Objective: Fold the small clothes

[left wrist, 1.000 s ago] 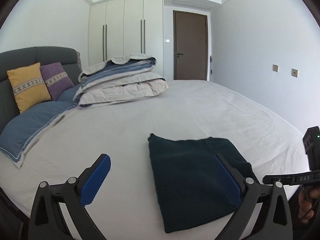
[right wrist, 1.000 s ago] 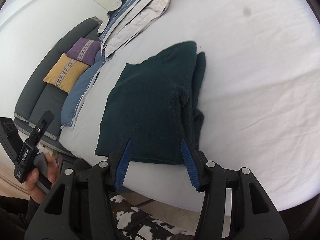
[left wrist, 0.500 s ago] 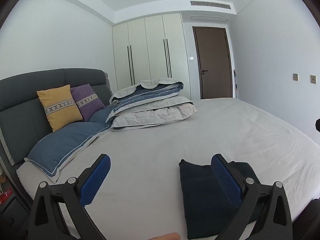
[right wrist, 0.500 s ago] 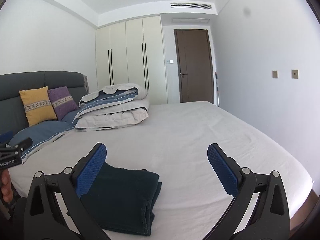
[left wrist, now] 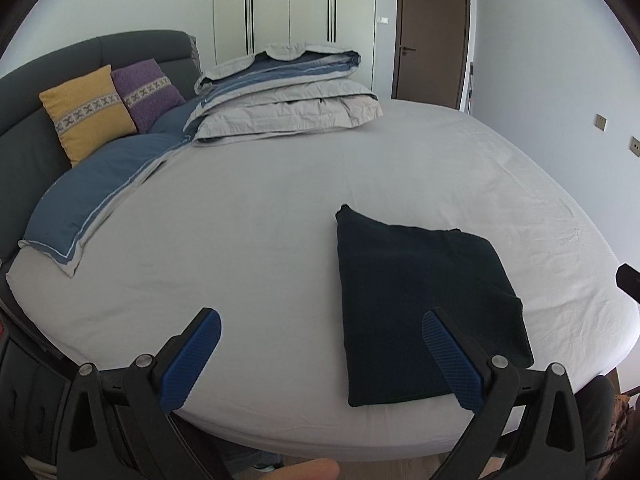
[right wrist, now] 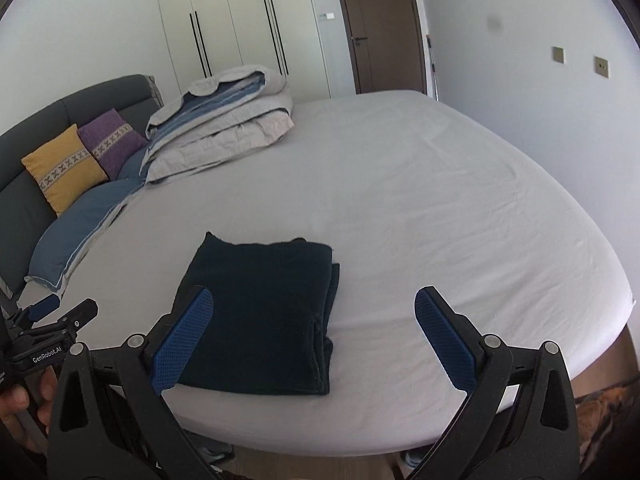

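Dark garment (right wrist: 260,312) lies folded square on the bed (right wrist: 440,200); left gripper (left wrist: 320,364) and right gripper (right wrist: 312,340) both spread wide, empty — folding looks done.

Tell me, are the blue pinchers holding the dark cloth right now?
No, nothing is held. The left gripper and right gripper are both open, and the folded dark cloth lies on the bed.
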`<control>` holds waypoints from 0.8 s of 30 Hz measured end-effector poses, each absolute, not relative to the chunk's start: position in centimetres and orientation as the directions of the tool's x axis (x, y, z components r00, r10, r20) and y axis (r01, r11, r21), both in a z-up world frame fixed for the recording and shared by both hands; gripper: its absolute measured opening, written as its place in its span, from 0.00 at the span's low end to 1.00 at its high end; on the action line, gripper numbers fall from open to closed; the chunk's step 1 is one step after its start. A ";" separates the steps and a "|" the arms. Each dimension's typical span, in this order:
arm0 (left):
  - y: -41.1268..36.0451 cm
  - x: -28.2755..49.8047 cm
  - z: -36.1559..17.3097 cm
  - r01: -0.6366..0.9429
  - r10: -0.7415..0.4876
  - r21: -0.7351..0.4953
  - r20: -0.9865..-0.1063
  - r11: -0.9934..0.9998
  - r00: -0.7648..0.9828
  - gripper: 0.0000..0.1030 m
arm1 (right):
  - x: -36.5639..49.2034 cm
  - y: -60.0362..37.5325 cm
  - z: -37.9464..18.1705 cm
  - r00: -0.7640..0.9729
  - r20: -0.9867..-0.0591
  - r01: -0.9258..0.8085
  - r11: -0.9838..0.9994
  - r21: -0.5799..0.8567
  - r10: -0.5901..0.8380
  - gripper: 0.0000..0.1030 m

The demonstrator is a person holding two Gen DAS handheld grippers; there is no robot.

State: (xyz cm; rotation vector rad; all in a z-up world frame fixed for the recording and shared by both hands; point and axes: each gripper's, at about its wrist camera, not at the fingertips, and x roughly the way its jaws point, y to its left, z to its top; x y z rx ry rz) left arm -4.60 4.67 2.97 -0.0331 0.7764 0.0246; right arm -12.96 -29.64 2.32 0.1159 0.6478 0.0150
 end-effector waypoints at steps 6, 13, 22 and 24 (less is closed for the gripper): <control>4.6 -4.4 0.8 -0.033 -0.004 -0.034 -0.744 0.999 0.668 1.00 | -12.5 -27.8 0.2 0.751 -0.659 0.017 0.999 0.051 0.021 1.00; 4.1 -4.4 0.3 -0.017 0.002 -0.012 -0.747 1.000 0.665 1.00 | -11.5 -27.3 -1.7 0.710 -0.704 0.017 0.999 0.049 0.022 1.00; 3.6 -4.3 -0.1 0.000 -0.009 -0.012 -0.756 1.000 0.655 1.00 | -11.3 -26.5 -2.2 0.706 -0.709 0.010 1.000 0.023 0.010 1.00; 3.6 -4.2 -0.1 0.003 -0.011 -0.012 -0.756 1.000 0.654 1.00 | -11.3 -26.3 -2.4 0.704 -0.710 0.007 1.000 0.020 0.010 1.00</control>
